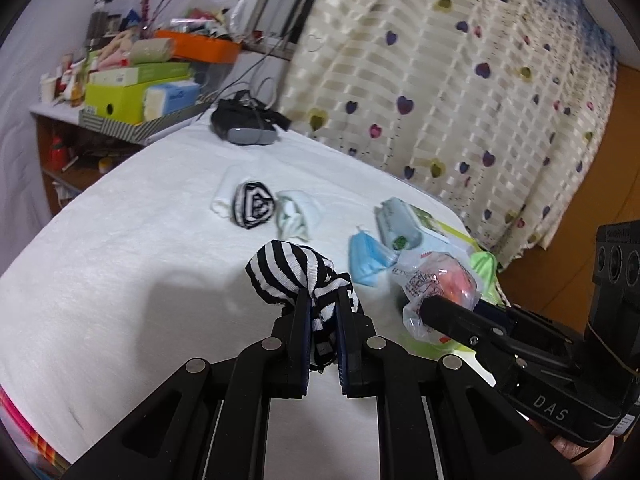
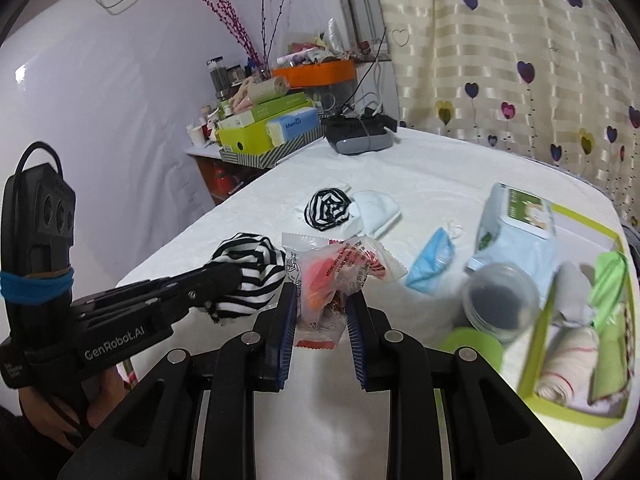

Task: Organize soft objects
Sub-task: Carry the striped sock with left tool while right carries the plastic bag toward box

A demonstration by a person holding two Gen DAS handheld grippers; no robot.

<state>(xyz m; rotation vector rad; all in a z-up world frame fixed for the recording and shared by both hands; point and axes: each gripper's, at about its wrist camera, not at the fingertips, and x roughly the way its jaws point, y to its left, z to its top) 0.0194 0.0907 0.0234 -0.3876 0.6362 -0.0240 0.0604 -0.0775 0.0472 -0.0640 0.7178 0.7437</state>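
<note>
Left tongs [image 1: 322, 300] clenched on striped sock [image 1: 288, 276], right tongs [image 2: 322, 300] grasping snack packet [image 2: 332, 276], above white table [image 1: 120, 260].

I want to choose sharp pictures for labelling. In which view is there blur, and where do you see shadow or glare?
Right wrist view: the round jar and the green tray at the lower right are smeared, while the wrapped snack between the fingers is sharp; glare shows on the wall. Left wrist view: mostly sharp, with a soft grey shadow on the white cloth left of the striped sock.

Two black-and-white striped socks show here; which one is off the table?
The striped sock pinched in the left hand-held gripper; the other, a rolled striped bundle, lies on the white tablecloth.
</note>
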